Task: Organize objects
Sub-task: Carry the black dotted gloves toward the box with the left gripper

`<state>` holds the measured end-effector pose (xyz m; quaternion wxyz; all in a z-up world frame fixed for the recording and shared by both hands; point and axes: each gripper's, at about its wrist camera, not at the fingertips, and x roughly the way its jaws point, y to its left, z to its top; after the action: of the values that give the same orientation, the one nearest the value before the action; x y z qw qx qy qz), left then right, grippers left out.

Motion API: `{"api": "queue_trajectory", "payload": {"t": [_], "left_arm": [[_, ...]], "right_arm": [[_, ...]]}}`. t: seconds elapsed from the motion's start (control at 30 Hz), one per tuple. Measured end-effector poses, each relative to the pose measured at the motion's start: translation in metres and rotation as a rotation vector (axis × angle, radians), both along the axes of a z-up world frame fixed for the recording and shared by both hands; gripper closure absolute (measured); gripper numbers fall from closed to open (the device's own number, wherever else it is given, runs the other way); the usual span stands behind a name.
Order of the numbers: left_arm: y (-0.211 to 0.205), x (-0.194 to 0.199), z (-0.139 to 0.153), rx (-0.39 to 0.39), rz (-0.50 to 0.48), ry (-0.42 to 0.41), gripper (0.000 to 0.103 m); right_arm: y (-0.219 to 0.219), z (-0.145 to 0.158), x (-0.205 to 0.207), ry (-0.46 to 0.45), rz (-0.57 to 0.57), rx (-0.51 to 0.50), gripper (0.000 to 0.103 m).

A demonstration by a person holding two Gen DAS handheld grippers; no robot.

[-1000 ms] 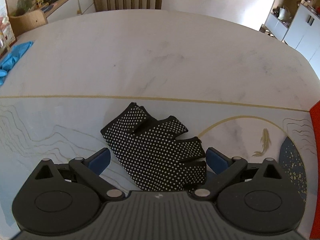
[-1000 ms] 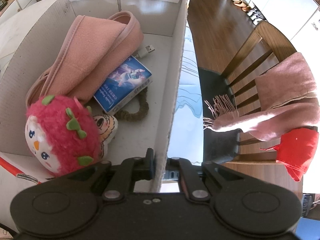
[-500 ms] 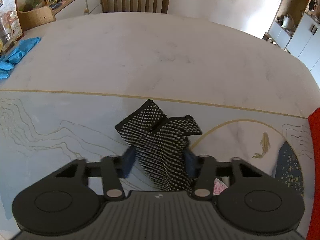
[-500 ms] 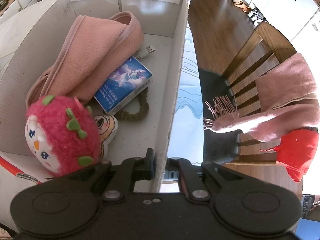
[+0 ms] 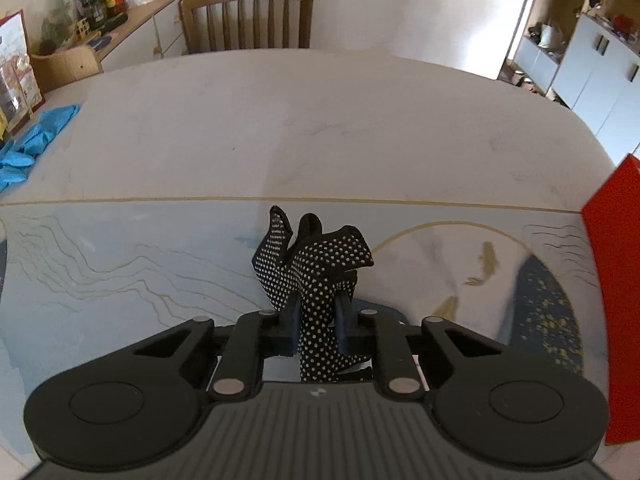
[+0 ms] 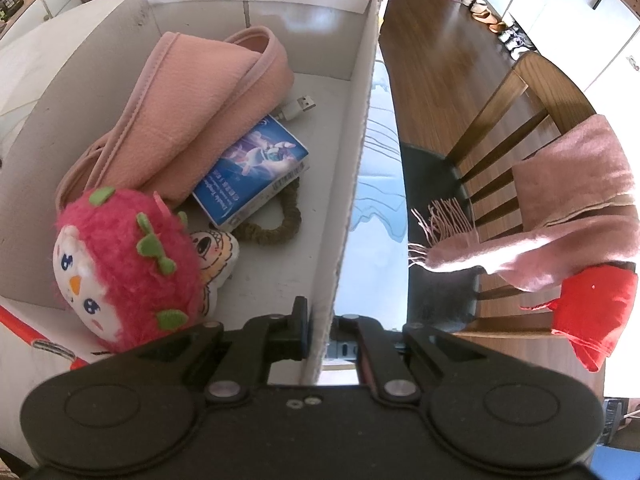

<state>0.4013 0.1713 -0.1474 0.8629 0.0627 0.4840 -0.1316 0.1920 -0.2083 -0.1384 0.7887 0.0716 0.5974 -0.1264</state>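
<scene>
My left gripper (image 5: 318, 322) has just been closing and now pinches the dotted glove (image 5: 316, 276), lifted near the table's (image 5: 320, 128) right edge; my right gripper (image 6: 320, 336) clamps the box (image 6: 352, 184) wall. Next I carry the glove over into that box.

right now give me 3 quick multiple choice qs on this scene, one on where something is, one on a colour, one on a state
1. Where is the blue card box?
A. on the chair
B. inside the cardboard box
C. on the table

2. What colour are the glove's dots?
A. white
B. red
C. blue

3. The right gripper is:
A. wide open
B. holding the plush
C. shut on the box wall

Key: 
1 B, it lies within the cardboard box walls. 
2 A, white dots cover the black glove. 
3 C, the right gripper pinches the box wall.
</scene>
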Motion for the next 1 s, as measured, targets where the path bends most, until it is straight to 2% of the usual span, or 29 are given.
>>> {"api": "queue_trajectory", "payload": {"t": [0.17, 0.43, 0.73, 1.0], "left_arm": [[-0.004, -0.014, 0.015, -0.015, -0.018, -0.016, 0.088], [-0.025, -0.039, 0.048, -0.059, -0.1, -0.043, 0.088], [-0.071, -0.068, 0.085, -0.127, -0.262, -0.07, 0.088], [-0.136, -0.092, 0.098, -0.161, -0.44, -0.076, 0.088]], "right_arm": [[0.001, 0.001, 0.0, -0.002, 0.009, -0.004, 0.098], [0.001, 0.002, -0.001, -0.006, 0.019, -0.003, 0.098], [0.001, 0.001, -0.001, -0.014, 0.021, -0.003, 0.098], [0.002, 0.001, -0.001, -0.015, 0.024, -0.007, 0.098]]}}
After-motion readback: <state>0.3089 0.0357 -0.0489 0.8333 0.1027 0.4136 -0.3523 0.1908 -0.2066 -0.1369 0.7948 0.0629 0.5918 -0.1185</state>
